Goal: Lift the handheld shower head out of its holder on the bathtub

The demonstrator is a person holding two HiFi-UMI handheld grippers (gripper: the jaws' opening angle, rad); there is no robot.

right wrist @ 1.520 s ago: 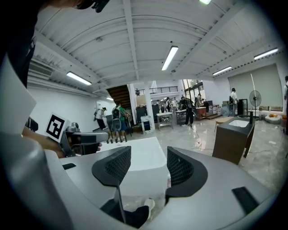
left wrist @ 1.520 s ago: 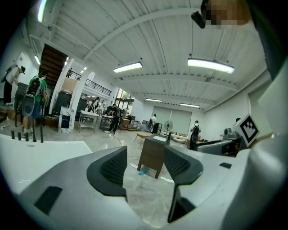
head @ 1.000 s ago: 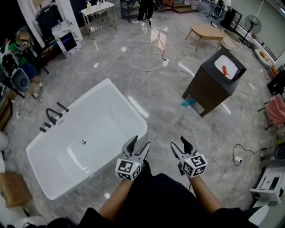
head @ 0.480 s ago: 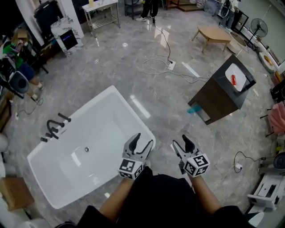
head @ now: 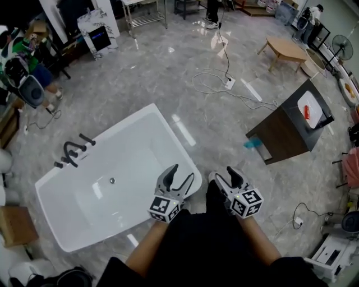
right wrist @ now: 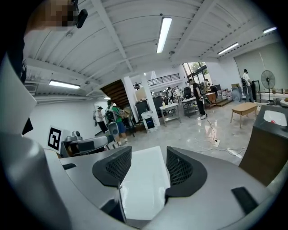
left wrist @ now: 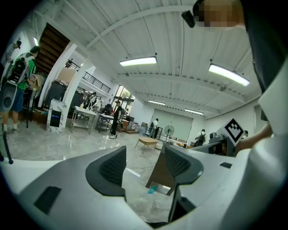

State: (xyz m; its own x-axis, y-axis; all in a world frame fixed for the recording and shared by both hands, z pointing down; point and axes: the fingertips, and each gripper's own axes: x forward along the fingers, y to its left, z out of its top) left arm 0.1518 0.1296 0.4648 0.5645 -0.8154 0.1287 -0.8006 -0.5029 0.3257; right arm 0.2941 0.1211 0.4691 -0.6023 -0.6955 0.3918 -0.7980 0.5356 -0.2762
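A white freestanding bathtub [head: 146,132] stands on the grey marble floor, left of centre in the head view. On its far left rim sit black fittings: a curved tap [head: 72,150] and the handheld shower head [head: 87,139] lying in its holder. My left gripper [head: 178,177] hangs open over the tub's near right corner, nothing between its jaws. My right gripper [head: 224,178] is open too, over the floor just right of the tub. The tub [right wrist: 144,179] shows between the right gripper's jaws. Both grippers are far from the shower head.
A dark cabinet [head: 291,132] with a white sink stands to the right, a blue item [head: 252,144] on the floor at its foot. Cables [head: 224,84] trail across the floor. A cardboard box [head: 15,224] sits at left. People stand at the back [head: 212,14] and far left [head: 25,67].
The view has swung right and closer to the tub. Both grippers stay open, now at the tub's near right corner.
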